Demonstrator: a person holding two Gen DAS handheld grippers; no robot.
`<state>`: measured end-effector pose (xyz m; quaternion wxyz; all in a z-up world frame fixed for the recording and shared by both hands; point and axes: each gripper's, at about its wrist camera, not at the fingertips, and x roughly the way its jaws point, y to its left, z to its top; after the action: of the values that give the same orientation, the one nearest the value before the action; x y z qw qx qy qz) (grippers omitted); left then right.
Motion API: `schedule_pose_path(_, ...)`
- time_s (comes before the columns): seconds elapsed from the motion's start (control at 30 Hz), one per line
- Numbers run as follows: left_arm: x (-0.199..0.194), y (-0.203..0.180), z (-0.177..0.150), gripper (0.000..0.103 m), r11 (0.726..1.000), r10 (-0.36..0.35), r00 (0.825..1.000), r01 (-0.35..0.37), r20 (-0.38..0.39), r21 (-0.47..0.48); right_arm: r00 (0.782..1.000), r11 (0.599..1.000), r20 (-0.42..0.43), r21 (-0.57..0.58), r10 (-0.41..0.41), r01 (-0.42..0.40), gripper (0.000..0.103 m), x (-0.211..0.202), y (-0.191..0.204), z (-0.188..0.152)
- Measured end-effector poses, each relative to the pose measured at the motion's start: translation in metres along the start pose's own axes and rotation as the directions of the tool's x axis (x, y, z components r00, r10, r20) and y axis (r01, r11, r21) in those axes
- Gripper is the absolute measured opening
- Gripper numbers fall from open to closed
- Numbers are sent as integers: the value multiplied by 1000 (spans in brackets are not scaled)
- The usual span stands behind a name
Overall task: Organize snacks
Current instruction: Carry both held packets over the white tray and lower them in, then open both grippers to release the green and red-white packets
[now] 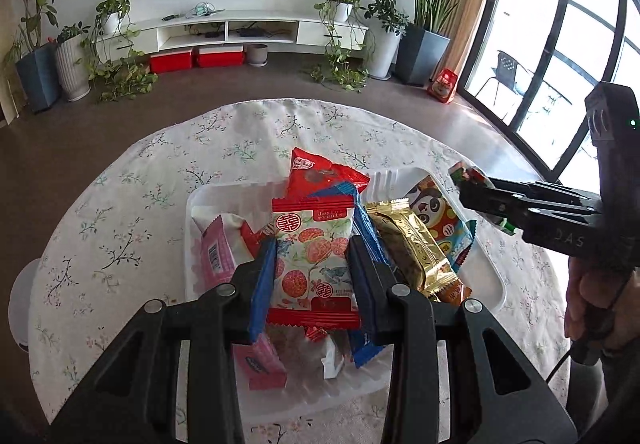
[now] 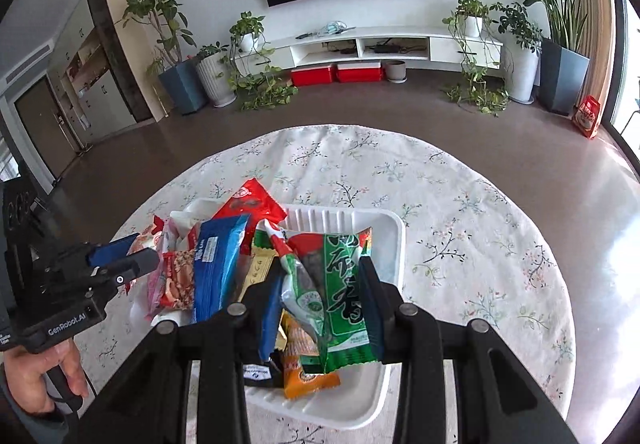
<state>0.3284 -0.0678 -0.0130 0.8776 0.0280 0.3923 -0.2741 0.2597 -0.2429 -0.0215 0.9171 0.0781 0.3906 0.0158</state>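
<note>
Both grippers were clamped on packets above the white tray (image 2: 394, 240), which served as the landmark for everything else; the left gripper (image 1: 312, 264) pinched a white-and-red packet with a double-happiness mark (image 1: 310, 256) between its blue pads, held over the tray's near half; the right gripper (image 2: 320, 296) pinched a green seaweed packet (image 2: 340, 292) the same way, over the tray's right portion; neither packet looked to be resting on the pile, though the wrist views could not settle that fully. Under and around them the tray already held most of the snacks: pink packets (image 1: 216, 256) along its left side, a blue packet (image 2: 218, 264) and a gold packet (image 1: 412, 244) toward the middle, an orange packet (image 2: 304, 372) at its near edge, a panda-print packet (image 1: 440, 220) at the right, and a red packet (image 1: 324, 176) propped on the far rim. Beyond the tray, the floral tablecloth (image 2: 460, 228) showed no loose snacks in either view. By my reading, gathering was nearly done, and what remained was to lay these two held packets in the tray and perhaps tidy the heap, which sat jumbled rather than sorted.
</note>
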Motion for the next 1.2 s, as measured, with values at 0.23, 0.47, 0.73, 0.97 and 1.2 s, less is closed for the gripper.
schedule_pose_path(0.23, 33, 5, -7, 34, 1000, 12, 1000, -12, -22, -5, 1000, 1000, -29, -4, -10, 9, 38, 35, 6, -2)
schedule_pose_path(0.47, 46, 4, -9, 35, 1000, 20, 999, -20, -28, 6, 998, 1000, -59, -8, -19, 18, 38, 53, 8, -10)
schedule_pose_path(0.73, 54, 7, -11, 35, 1000, 9, 999, -10, -32, -10, 998, 999, -59, -47, -26, 23, 39, 61, 13, -22)
schedule_pose_path(0.97, 65, 12, -15, 35, 999, 11, 999, -12, -35, -32, 999, 999, -47, -50, -19, 17, 38, 64, 15, -26)
schedule_pose_path(1.2, 63, 11, -15, 38, 999, 29, 999, -30, -28, -36, 997, 994, -67, -102, -44, 37, 38, 65, 20, -22)
